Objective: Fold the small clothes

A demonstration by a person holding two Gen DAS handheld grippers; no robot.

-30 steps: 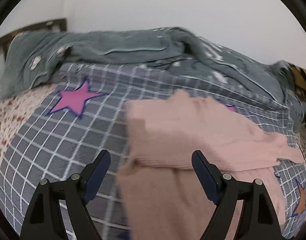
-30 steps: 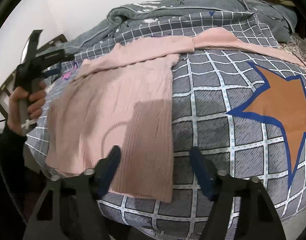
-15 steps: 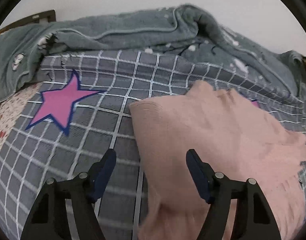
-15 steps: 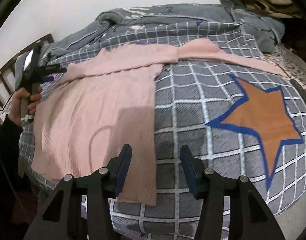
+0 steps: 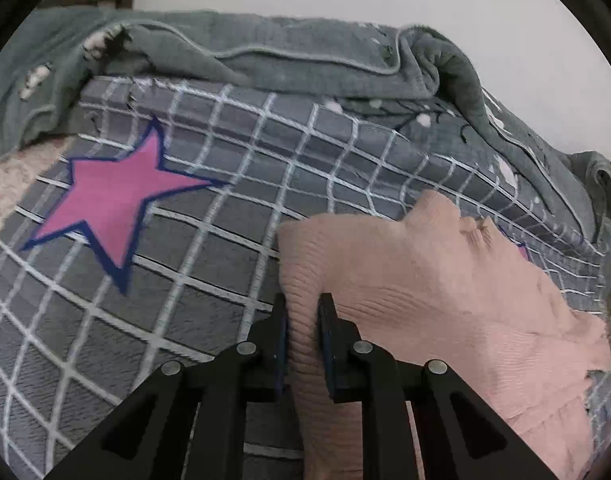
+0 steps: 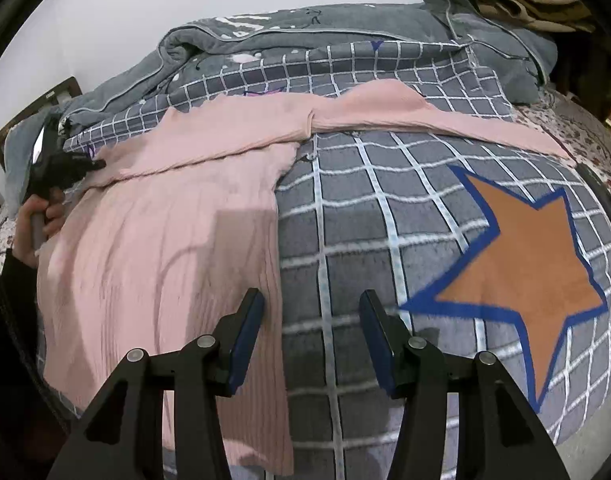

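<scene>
1. Pinching the left edge of the pink ribbed knit sweater (image 5: 425, 292) between the closed jaws of my left gripper (image 5: 303, 304), I have it spread on the grey checked quilt (image 5: 233, 184).
2. A rumpled grey-green blanket (image 5: 305, 64) lies beyond.
3. Only the right view shows my right gripper (image 6: 311, 300), jaws apart, empty, over the sweater's right edge, and an orange star patch (image 6: 517, 276).
</scene>
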